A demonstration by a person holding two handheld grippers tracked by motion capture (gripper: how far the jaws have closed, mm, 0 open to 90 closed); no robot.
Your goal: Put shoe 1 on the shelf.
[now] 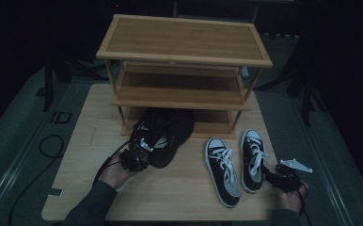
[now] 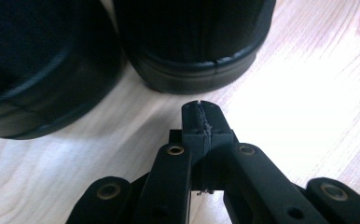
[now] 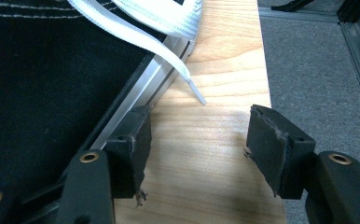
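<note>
The left tool [image 2: 201, 114] is pinched shut on nothing, just short of the black shoes [image 1: 163, 136] on the surface [image 1: 170, 193] before the rack [image 1: 184, 70]. The right tool [image 3: 197, 140] gapes empty beside a sneaker [image 3: 52, 74]. Shut tips may only nudge the shoes aside.

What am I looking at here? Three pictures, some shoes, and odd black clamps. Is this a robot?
No robot: a person holds a hand tool with two fingers in each hand. The high view looks down on a wooden table with a three-tier wooden shoe rack. The other two pictures come from cameras riding on the tools.

The left gripper has its fingers shut, holding nothing, just in front of two all-black shoes. The right gripper is open, beside the right one of two black sneakers with white laces; one finger lies close to its sole, though I cannot tell if it touches.
</note>
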